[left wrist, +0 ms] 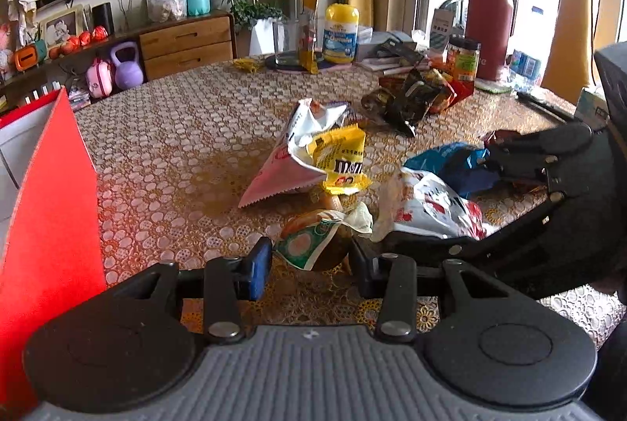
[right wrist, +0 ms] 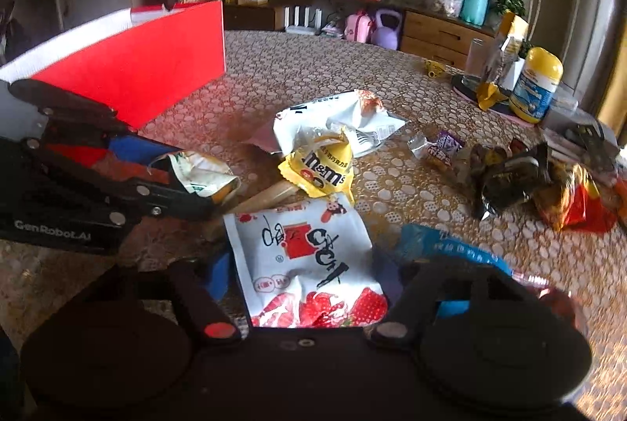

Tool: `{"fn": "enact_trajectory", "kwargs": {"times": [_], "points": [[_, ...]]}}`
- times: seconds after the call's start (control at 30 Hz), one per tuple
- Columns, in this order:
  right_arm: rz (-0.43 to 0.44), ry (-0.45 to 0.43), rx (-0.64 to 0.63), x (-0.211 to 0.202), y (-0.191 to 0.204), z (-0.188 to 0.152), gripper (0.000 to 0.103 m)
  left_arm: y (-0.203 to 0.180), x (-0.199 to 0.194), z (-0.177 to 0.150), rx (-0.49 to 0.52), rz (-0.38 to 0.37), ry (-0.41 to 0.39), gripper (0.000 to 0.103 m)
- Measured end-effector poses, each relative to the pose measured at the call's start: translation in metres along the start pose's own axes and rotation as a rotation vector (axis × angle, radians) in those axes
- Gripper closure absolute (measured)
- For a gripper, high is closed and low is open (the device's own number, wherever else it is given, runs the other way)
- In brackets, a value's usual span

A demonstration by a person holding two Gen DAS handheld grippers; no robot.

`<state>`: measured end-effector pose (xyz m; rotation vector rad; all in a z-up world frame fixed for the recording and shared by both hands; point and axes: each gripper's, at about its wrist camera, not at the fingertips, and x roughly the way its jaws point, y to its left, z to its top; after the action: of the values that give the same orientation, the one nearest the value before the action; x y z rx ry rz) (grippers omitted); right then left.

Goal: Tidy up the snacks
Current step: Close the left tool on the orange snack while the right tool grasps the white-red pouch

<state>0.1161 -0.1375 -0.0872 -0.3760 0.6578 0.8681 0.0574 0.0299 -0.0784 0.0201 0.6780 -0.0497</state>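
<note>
White strawberry packet (right wrist: 305,264) lies lengthwise between right fingers (right wrist: 219,274), unpressed; left fingers (left wrist: 258,264) clench green-labelled snack (left wrist: 313,244).

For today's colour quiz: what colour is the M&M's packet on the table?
Yellow M&M's packet, clearest in the left wrist view.

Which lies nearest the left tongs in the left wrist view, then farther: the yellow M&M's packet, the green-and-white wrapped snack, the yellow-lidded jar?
1. Green-and-white wrapped snack, between the left tongs.
2. Yellow M&M's packet, mid-table.
3. Yellow-lidded jar, far table edge.
</note>
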Motion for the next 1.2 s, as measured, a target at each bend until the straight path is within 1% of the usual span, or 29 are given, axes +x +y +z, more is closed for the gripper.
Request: {"fn": "enact_trajectory", "kwargs": {"times": [0.2, 0.37, 0.53, 0.7, 0.87, 1.03, 1.2], "points": [[-0.03, -0.034, 0.052, -0.014, 0.004, -0.007, 0.035, 0.001, -0.018, 0.005, -0.018, 0.014, -0.033, 0.062], [-0.058, -0.071, 0.081, -0.035, 0.007, -0.009, 0.035, 0.005, -0.044, 0.015, -0.041, 0.031, -0.091, 0.062], [-0.097, -0.135, 0.108, -0.063, 0.01, -0.006, 0.035, 0.009, -0.07, 0.025, -0.053, 0.038, -0.153, 0.062], [-0.138, -0.204, 0.158, -0.088, 0.011, 0.004, 0.035, 0.013, -0.093, 0.03, -0.063, 0.051, -0.199, 0.062], [-0.164, -0.268, 0.229, -0.106, 0.01, 0.017, 0.035, 0.02, -0.105, 0.031, -0.076, 0.078, -0.221, 0.062], [-0.165, -0.314, 0.284, -0.119, 0.01, 0.029, 0.035, 0.03, -0.116, 0.03, -0.092, 0.099, -0.237, 0.062], [-0.15, -0.339, 0.308, -0.122, 0.015, 0.038, 0.035, 0.039, -0.129, 0.027, -0.106, 0.118, -0.258, 0.062]]}}
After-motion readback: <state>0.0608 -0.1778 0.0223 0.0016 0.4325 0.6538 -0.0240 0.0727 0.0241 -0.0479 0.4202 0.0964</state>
